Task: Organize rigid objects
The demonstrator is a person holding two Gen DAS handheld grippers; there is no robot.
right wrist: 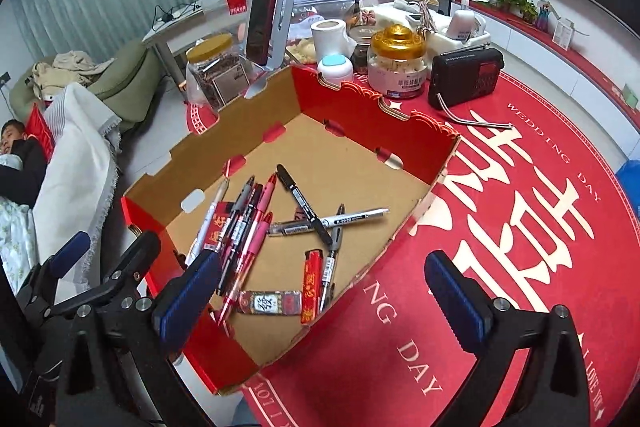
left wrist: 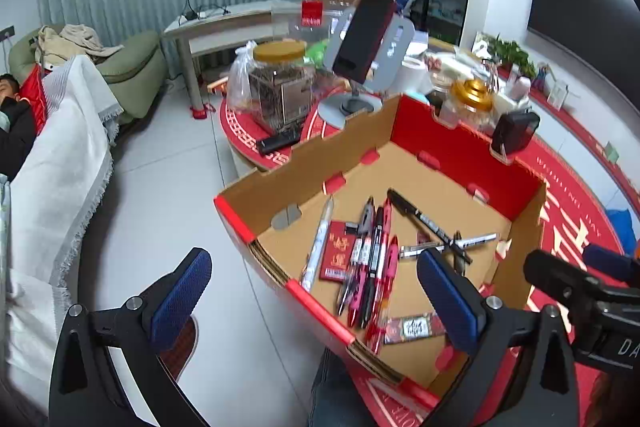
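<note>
Here my left gripper (left wrist: 314, 301) hangs spread wide with nothing between its blue pads; my right gripper (right wrist: 322, 293) is likewise spread and empty, its left finger over the near wall of the cardboard box (right wrist: 360, 115), its right finger over the red tablecloth (right wrist: 520, 187).

The box sits on the tablecloth at the table's left edge, open-topped, red outside and brown inside; in it lie the pens (right wrist: 244, 223), most bunched by its left wall with their long axes running from near wall to far wall, side by side and touching; a black marker (right wrist: 304, 203) lies slanted across the middle, crossing a white pen (right wrist: 352, 217) that runs crosswise toward the right wall; a red lighter (right wrist: 312, 285) lies lengthwise near the near wall, just beside a flat printed packet (right wrist: 268, 303) lying crosswise.

Behind the box's far wall stand a gold-lidded jar (right wrist: 398, 67), a small black radio (right wrist: 466, 77), a roll of paper (right wrist: 329, 37), a phone on a grey stand (right wrist: 264, 23) and a yellow-lidded jar (right wrist: 210, 67); off the table's left edge a person (right wrist: 20, 163) lies on a sofa under a white cover.
</note>
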